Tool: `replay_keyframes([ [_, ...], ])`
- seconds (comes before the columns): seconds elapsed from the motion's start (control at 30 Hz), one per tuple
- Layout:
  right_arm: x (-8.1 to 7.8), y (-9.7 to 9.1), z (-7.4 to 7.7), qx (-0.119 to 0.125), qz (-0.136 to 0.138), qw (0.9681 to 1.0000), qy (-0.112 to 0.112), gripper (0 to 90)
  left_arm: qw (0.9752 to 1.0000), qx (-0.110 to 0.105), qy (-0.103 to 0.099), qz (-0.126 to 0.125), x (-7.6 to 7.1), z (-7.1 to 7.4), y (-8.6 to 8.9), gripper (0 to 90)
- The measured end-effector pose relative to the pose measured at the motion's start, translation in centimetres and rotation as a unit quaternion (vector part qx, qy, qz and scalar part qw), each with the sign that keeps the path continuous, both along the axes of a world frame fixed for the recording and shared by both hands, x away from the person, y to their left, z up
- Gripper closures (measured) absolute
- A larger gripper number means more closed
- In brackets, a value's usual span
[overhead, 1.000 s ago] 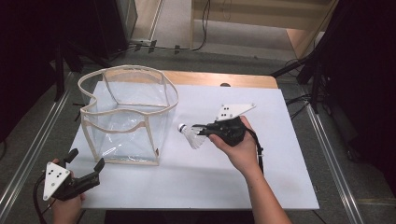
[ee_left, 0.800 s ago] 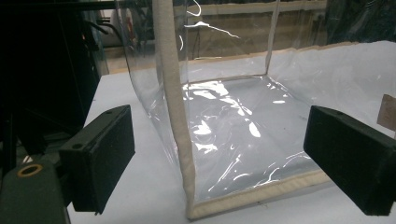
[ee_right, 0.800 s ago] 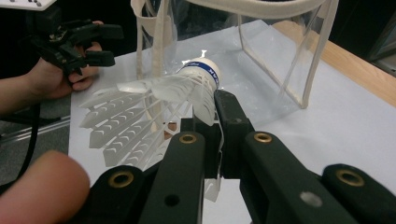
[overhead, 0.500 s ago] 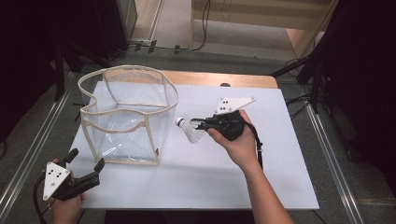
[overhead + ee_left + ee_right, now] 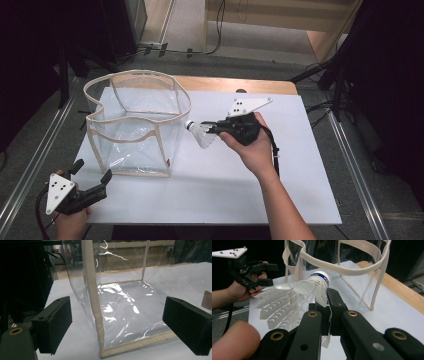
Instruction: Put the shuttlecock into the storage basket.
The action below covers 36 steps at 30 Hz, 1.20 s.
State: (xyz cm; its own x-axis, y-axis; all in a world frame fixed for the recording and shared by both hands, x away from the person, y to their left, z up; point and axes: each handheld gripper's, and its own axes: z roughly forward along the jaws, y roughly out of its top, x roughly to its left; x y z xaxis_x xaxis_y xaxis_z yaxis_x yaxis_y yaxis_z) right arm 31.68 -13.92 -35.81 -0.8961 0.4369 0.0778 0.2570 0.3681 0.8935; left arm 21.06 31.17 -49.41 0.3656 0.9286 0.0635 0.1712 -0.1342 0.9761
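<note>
White shuttlecock (image 5: pixel 201 135) pinched in right gripper (image 5: pixel 212 129) jaws, carried closer to clear bag (image 5: pixel 135 125) rim (drop-in likely next); left gripper (image 5: pixel 92 179) jaws spread, idle on bench (image 5: pixel 300 190).

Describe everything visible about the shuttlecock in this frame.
The shuttlecock is white, with a rounded white cork tip ringed by a blue band and a translucent, plastic-looking ribbed skirt. It lies roughly level, clear of the white table, its tip pointing toward the clear bag just beside the bag's cream-trimmed rim. The right hand-held gripper is shut on its skirt; in the right gripper view the black jaws pinch the skirt just behind the cork. Nothing else touches it.
</note>
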Motion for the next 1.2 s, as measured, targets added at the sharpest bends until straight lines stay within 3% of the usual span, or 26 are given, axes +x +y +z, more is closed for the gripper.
replay_keyframes([
  [0.73,0.8,0.7,2.3,0.008,-0.001,0.9998,-0.016,86.0,1.0,-0.002,0.001,0.0,0.0,0.0,0.1,9.3],
  [1.2,1.6,1.4,2.8,0.01,-0.001,0.9998,-0.019,86.0,1.0,-0.003,0.001,-0.001,0.0,0.0,0.0,9.3],
])
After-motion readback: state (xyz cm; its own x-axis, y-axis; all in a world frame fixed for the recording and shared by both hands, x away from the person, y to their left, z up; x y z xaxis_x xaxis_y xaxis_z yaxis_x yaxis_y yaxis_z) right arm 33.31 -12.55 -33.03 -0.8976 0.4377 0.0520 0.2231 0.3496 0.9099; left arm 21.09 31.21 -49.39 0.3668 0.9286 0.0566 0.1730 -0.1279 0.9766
